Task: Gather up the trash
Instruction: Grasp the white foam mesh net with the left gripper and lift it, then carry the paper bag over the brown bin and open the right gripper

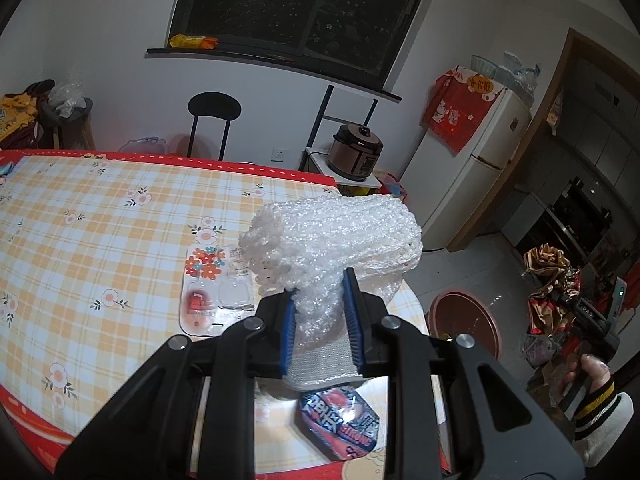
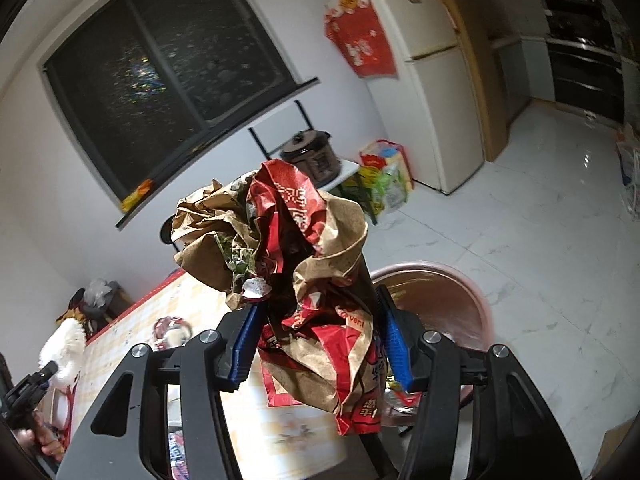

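Note:
My left gripper (image 1: 320,286) is shut on a wad of white bubble wrap (image 1: 332,236) and holds it above the right end of the checked table (image 1: 100,216). A clear blister pack with flowers (image 1: 212,292) and a red and blue wrapper (image 1: 340,420) lie on the table below it. In the right wrist view my right gripper (image 2: 320,308) is shut on a crumpled brown and red paper bag (image 2: 304,248), just left of a brown basin (image 2: 440,300) on the floor. The same basin (image 1: 464,320) shows past the table's edge in the left wrist view.
A white fridge (image 1: 480,160) with a red bag hung on it stands at the right. A rice cooker (image 1: 356,156) sits on a low white stand by the wall, with a black stool (image 1: 214,116) behind the table. A hand (image 1: 588,376) grips the other gripper's handle.

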Demonstrator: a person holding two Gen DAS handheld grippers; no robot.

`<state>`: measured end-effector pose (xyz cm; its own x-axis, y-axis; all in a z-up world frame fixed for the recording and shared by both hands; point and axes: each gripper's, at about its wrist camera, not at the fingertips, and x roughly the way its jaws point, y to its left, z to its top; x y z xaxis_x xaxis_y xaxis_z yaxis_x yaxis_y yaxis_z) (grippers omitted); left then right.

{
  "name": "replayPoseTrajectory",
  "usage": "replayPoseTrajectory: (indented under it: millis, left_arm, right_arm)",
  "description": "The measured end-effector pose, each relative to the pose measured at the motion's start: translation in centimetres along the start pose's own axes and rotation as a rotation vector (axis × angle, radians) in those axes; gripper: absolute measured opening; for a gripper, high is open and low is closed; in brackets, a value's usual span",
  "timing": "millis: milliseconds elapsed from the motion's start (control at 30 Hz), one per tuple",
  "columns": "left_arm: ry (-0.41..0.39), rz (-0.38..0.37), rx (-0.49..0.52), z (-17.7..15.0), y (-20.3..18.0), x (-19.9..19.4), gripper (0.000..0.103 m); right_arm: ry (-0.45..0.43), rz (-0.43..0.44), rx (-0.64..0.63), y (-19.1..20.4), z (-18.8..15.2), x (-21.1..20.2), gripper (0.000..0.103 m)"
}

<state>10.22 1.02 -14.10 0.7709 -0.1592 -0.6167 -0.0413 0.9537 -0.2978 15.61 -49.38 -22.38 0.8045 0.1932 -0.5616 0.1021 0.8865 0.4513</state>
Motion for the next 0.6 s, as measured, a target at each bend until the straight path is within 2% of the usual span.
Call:
replayPoseTrajectory:
  millis: [267,600]
  left_arm:
    - [-0.018,0.048,0.02,-0.2,-3.9,-0.7,0.025]
    - [-0.036,0.115,-0.02,-1.9,-5.5,-2.2,0.025]
  right_arm:
    - [0.063,0.0,0.07,-5.3,0.2,3.2,0.054]
    - [0.142,0.028,0.075,-6.3,1.5,7.9,0.059]
